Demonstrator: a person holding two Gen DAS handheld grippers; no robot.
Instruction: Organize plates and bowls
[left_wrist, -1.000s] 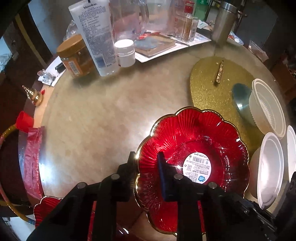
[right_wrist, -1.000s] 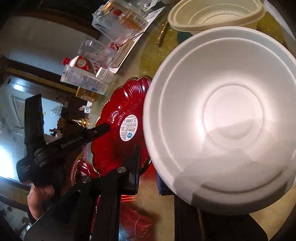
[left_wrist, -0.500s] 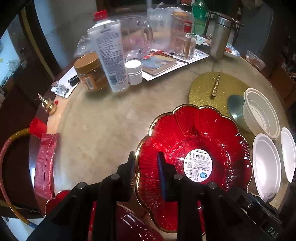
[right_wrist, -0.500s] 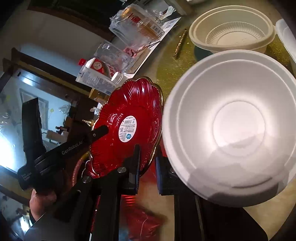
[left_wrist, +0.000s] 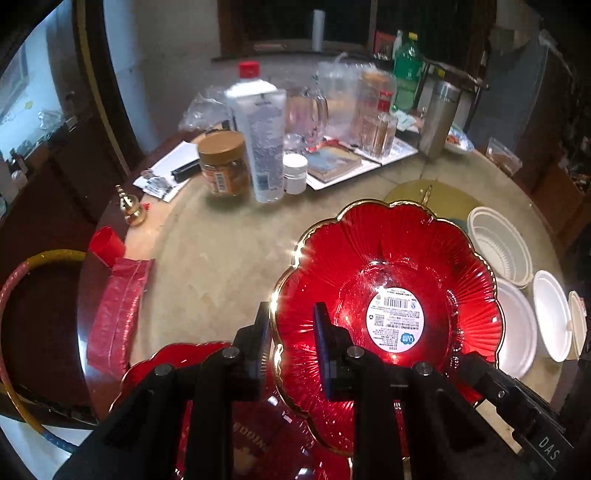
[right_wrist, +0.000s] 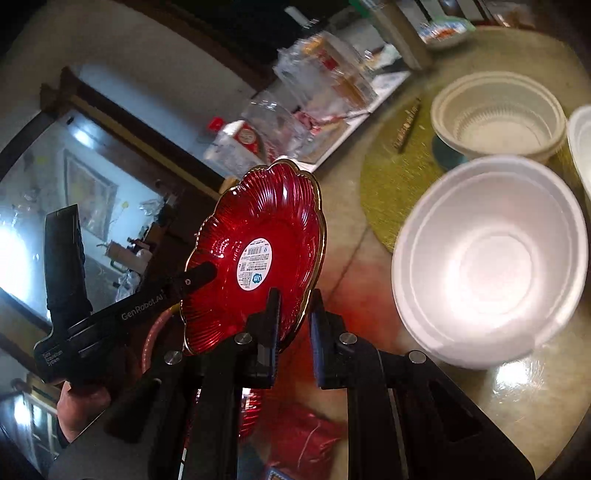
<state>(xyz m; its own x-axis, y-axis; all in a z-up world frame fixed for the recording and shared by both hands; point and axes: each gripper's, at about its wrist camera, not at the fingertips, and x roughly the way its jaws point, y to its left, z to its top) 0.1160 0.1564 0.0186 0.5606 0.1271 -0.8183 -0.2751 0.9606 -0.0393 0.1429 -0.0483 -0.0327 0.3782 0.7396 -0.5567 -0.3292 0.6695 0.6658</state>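
Plainly, the weak point is the grip: our left gripper (left_wrist: 291, 332) is clenched on just one lobe of the gold rim of the red plate (left_wrist: 369, 258), which hangs tilted in the air above the near edge of the table (left_wrist: 221, 266) – a glossy, wide dish pinched at its margin could swivel between the pads or slip out. If it drops, it would likely land on the second red plate (left_wrist: 173, 369) lying under it at the near edge, and the two could chip. Our right gripper (right_wrist: 293, 314) has its jaws drawn almost together with nothing between them; it hovers just beside the held plate's rim, so a careless swing of either hand could knock them together. Toward the right edge sit the white foam bowl (right_wrist: 491, 258) and, beyond it, a ribbed bowl (right_wrist: 498, 118) on the gold mat (right_wrist: 391, 184) – light things that we judge a passing plate would shove easily. The far edge is crowded with a jar (left_wrist: 223, 162), a tall tube (left_wrist: 260, 140) and glassware, leaving only the bare middle as free ground.
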